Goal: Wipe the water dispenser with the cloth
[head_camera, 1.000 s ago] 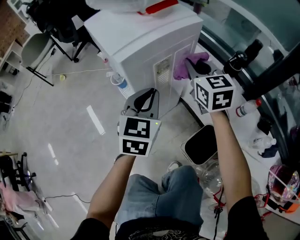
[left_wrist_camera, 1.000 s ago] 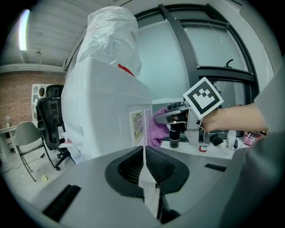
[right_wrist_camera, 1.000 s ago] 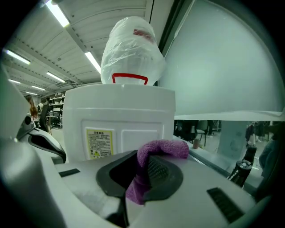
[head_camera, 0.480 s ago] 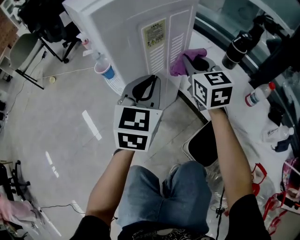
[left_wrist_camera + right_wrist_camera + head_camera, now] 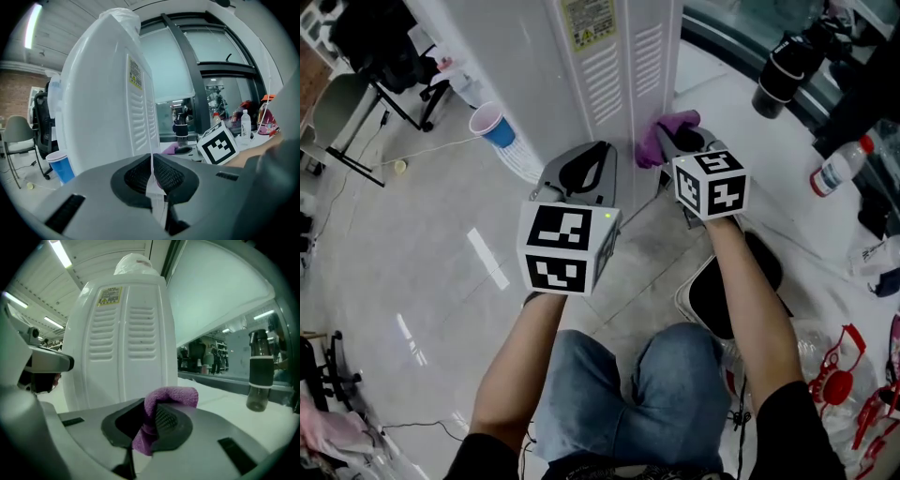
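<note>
Grey floor [image 5: 422, 234]; white louvred water dispenser [image 5: 609, 56]; right hand-held gripper [image 5: 675, 141] clamped purple terry cloth [image 5: 164, 397], left hand-held gripper [image 5: 151, 176] closed empty; cloth risked snagging louvres, slipping free.

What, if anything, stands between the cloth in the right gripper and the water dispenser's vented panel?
Nothing visible. The right gripper clamps the purple cloth, which faces the vented panel of the water dispenser with only open space between.

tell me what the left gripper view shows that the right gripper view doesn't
Only the left gripper view: the blue cup beside the dispenser, and the left tongs shut on nothing. Only the right gripper view: the right tongs clamped on the purple cloth. Both: the white water dispenser with its vents and label.
</note>
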### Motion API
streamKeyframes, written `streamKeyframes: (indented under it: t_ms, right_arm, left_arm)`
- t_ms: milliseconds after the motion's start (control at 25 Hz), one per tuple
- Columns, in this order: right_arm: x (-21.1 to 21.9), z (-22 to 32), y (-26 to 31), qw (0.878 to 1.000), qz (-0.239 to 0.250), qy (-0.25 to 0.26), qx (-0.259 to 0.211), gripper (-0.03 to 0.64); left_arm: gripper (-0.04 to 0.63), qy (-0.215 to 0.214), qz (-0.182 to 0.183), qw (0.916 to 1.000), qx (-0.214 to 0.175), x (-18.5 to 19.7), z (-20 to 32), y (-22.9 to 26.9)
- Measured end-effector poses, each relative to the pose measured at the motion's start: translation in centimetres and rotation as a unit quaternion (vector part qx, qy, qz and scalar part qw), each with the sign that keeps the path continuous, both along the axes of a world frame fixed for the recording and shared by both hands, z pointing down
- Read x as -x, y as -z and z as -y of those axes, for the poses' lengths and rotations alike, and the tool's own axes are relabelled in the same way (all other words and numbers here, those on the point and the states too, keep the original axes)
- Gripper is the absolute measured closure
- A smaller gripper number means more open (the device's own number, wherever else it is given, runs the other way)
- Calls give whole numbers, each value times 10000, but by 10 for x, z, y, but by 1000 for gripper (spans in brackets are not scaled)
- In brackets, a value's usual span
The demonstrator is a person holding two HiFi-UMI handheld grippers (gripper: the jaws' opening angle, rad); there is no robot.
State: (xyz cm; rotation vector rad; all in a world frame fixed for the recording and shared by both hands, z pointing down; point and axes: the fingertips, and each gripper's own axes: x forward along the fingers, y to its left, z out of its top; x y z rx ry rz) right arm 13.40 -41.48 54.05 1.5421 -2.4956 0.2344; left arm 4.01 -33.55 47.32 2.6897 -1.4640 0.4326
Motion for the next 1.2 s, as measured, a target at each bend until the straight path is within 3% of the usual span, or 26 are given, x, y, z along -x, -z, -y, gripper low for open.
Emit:
streamKeyframes:
  t_ms: [760,1000,1200]
  right_arm:
    - [4,6,-194,9909,23,71,1344,575]
    - [-4,1,-182,9918,54,-7,1278,575]
    - [-12,-9,-123,9967,79,-45,805,575]
  left_arm:
    - [558,187,288,9993,-163,4,10,-28]
    - [558,157,342,9991,-202,4,10,-21]
    - [558,50,295,9992,-253,2,6,-8]
